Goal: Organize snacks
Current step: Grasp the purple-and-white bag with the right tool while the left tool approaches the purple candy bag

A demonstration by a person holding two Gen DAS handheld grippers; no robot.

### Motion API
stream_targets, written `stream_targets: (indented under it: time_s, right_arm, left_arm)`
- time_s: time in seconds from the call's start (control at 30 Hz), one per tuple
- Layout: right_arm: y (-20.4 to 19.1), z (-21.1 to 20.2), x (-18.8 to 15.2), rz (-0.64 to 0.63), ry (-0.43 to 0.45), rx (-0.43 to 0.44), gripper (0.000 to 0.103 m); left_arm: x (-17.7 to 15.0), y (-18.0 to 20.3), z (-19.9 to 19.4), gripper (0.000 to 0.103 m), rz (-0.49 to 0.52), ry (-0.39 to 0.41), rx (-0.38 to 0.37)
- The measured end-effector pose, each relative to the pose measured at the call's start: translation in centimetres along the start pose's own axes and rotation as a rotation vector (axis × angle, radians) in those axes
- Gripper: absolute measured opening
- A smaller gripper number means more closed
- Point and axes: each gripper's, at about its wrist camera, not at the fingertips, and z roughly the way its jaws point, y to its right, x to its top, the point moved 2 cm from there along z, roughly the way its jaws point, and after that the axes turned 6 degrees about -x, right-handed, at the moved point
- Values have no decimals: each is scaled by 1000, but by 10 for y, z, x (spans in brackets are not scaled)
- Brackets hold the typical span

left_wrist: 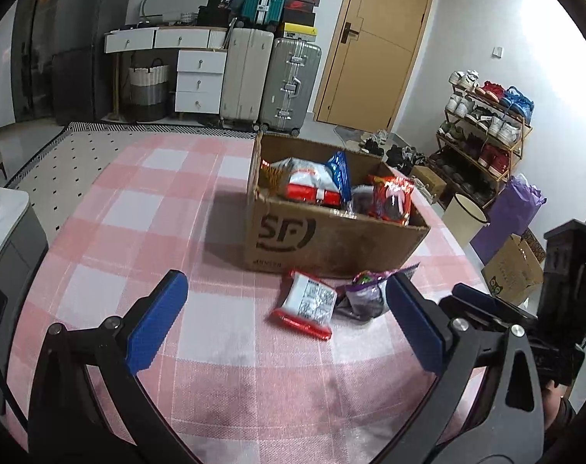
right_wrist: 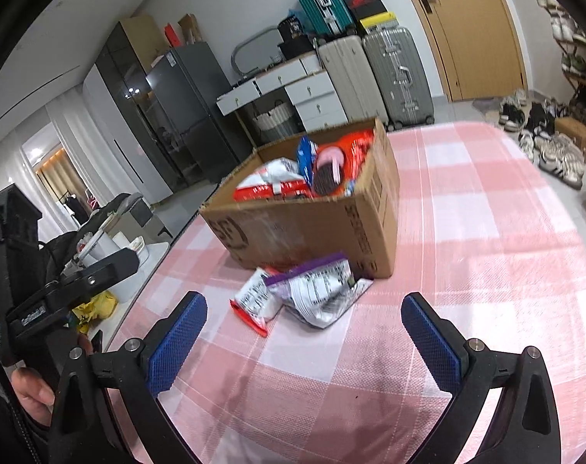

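An open cardboard box (left_wrist: 324,239) (right_wrist: 316,228) stands on the pink checked tablecloth and holds several snack packs. Two packs lie on the cloth just in front of it: a red-and-white pack (left_wrist: 306,303) (right_wrist: 254,301) and a purple-edged pack (left_wrist: 364,295) (right_wrist: 320,290) that touches it. My left gripper (left_wrist: 287,309) is open and empty, hovering over the cloth short of the two packs. My right gripper (right_wrist: 304,321) is open and empty, also just short of them. The right gripper's body shows at the right edge of the left wrist view (left_wrist: 563,294).
The tablecloth (left_wrist: 146,208) (right_wrist: 486,232) covers the table. Beyond it stand suitcases (left_wrist: 289,81), white drawers (left_wrist: 198,81), a door (left_wrist: 374,42) and a shoe rack (left_wrist: 482,131). A side counter with cups (right_wrist: 115,255) is left of the table.
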Motion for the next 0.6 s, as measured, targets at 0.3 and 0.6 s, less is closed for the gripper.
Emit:
stream_targets:
  time_s: [0.3, 0.6]
  right_arm:
    - [8, 55, 1, 65, -89, 41, 102]
    - [7, 95, 7, 92, -157, 34, 95]
  left_arm:
    - [-18, -6, 16, 102, -11, -53, -6]
    - [-28, -16, 27, 102, -29, -85, -7]
